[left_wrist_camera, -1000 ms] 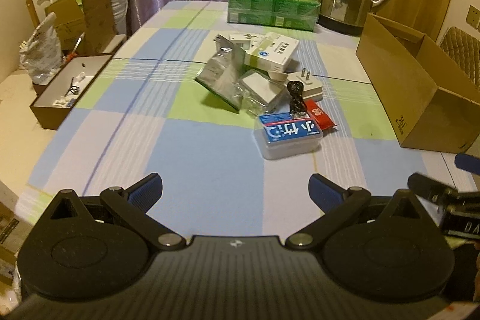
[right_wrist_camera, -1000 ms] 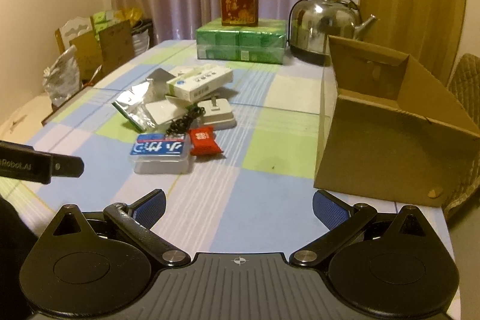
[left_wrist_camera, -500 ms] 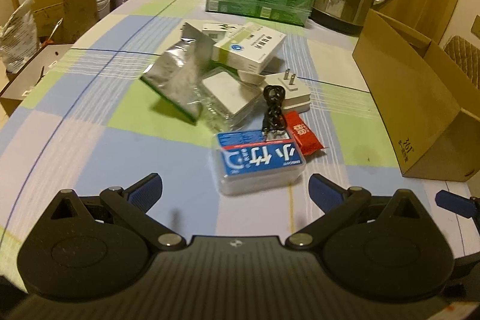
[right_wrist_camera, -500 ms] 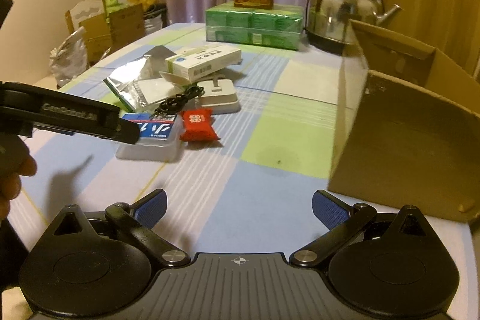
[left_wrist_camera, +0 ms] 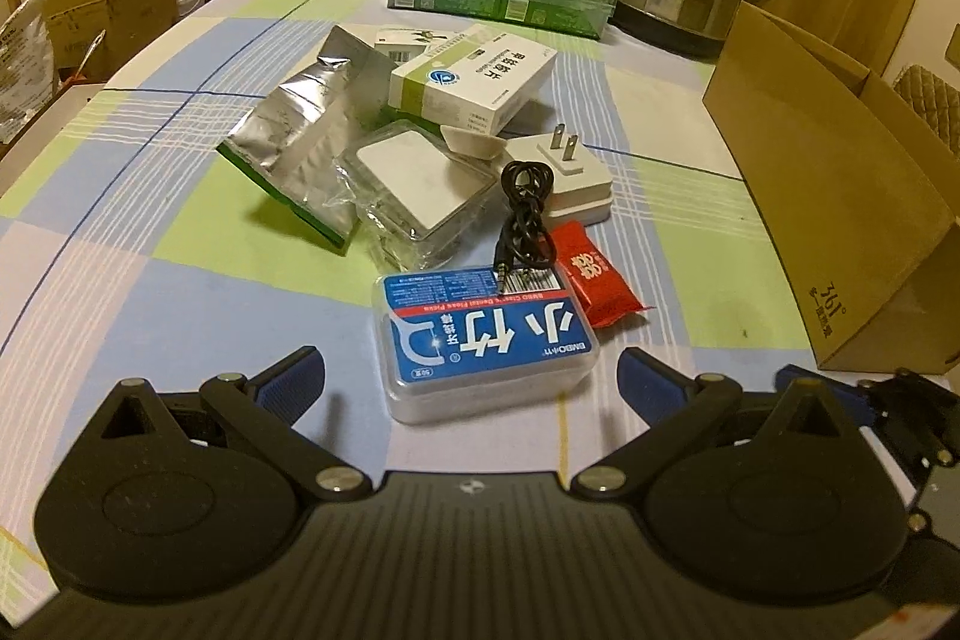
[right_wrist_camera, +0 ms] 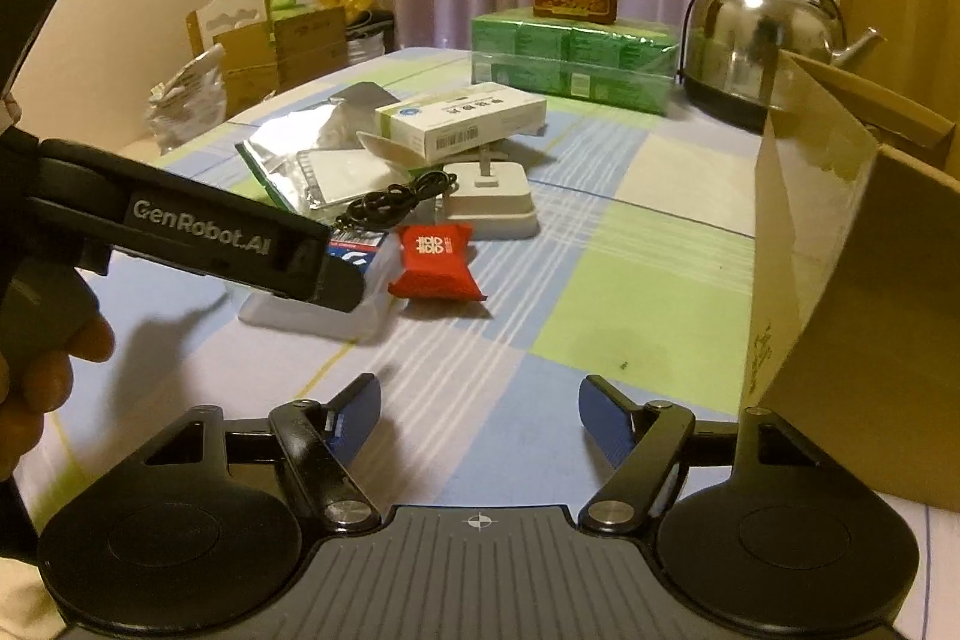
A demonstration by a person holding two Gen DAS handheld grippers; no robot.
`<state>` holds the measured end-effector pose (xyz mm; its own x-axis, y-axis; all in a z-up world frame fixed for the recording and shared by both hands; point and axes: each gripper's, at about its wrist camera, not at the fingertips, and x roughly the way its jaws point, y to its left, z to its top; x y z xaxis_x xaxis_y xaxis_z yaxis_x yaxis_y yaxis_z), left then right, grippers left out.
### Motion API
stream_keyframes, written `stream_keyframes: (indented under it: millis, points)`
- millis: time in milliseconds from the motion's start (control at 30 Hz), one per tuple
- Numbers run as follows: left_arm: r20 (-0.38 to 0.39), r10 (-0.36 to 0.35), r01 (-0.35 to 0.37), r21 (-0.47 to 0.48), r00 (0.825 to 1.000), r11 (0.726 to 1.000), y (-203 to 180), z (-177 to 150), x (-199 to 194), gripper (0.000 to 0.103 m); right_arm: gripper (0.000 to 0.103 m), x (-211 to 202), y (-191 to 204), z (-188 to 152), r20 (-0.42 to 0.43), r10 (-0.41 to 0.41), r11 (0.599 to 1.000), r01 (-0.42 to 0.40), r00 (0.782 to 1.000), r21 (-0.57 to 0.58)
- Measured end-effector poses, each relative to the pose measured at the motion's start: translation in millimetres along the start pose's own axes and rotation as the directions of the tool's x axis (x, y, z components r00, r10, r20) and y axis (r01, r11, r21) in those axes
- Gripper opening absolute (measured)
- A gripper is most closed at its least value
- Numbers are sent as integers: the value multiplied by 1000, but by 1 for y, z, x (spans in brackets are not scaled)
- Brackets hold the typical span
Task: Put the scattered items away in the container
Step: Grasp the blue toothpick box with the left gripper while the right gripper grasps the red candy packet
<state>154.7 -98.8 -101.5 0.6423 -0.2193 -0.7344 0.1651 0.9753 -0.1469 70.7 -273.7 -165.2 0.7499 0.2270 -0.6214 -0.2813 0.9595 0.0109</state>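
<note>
- Presumably rigid, light, slick: clear floss-pick box (left_wrist_camera: 489, 340), blue label "EMBO小竹", lying between wide-spread left gripper (left_wrist_camera: 468, 379) jaws, untouched; best pinched across short sides.
- At one o'clock, touching: red candy packet (left_wrist_camera: 594, 283), soft, crinkly.
- At twelve: black audio cable (left_wrist_camera: 523, 214), limp.
- At three: cardboard box (left_wrist_camera: 840, 172), printed "361°".
- Right gripper (right_wrist_camera: 479, 421) closing on nothing; "GenRobot.AI" legible on the left one.

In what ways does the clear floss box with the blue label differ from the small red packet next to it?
The floss box is a rigid clear plastic case, while the red packet is a soft sealed wrapper. The floss box is clearly larger than the red packet. The floss box carries a blue label; the red packet is red with white characters. Both lie flat on the checked tablecloth, side by side.
</note>
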Motion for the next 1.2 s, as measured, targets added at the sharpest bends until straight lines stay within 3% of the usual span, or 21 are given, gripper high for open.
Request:
stream_keyframes:
  millis: [133,333,433,733,933,1200]
  points:
    - [3,-2,2,9,1000,1000,-7,2,7,102,72,2,-1,-1,-1,-3,1000,3,1000,-2]
    - [18,94,-95,61,995,994,-17,3,17,99,71,5,-1,-2,-7,4,1000,-4,1000,-19]
    - [4,74,-75,64,997,995,-14,4,21,87,72,7,1,0,-7,5,1000,-5,1000,-12]
    - [12,95,-96,136,995,986,15,-2,2,86,72,25,12,22,5,6,1000,-6,1000,-25]
    - [0,87,-86,112,996,990,41,-6,-7,86,71,52,16,42,-1,18,999,-18,1000,-50]
    - [-2,76,-76,105,997,992,49,-8,-4,89,45,83,18,58,-49,24,996,-28,999,-80]
